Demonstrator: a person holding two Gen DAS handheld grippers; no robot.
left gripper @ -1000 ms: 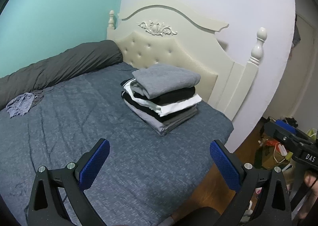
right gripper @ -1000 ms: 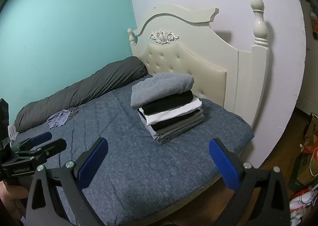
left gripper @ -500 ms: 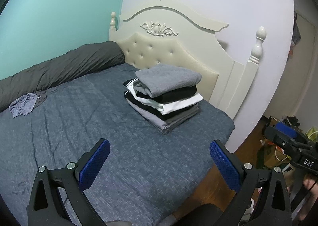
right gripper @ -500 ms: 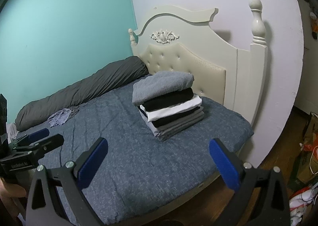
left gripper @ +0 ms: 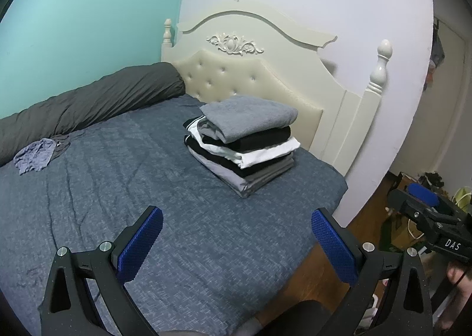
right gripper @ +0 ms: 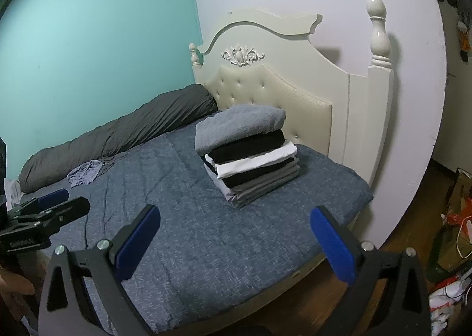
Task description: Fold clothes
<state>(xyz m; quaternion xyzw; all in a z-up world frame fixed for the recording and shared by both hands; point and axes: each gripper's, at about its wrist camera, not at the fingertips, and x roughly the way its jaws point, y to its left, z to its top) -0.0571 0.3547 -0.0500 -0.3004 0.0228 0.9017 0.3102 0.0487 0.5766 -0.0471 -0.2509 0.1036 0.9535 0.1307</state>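
Observation:
A stack of folded clothes, grey on top, then black, white and grey layers, sits on the blue-grey bed close to the cream headboard. A crumpled bluish garment lies unfolded by the dark rolled duvet. My left gripper hangs open over the bed's near part, nothing between its blue pads. My right gripper is open too, held back from the stack. Each gripper shows at the other view's edge: the right gripper, the left gripper.
A teal wall and a white wall meet behind the headboard. Wooden floor runs along the bed's right edge. Bags and clutter lie on the floor at the right. A bedpost stands at the corner.
Both grippers have drawn back a little from the bed, so the stack looks slightly smaller and farther. Both stay open and empty. The clothes have not moved.

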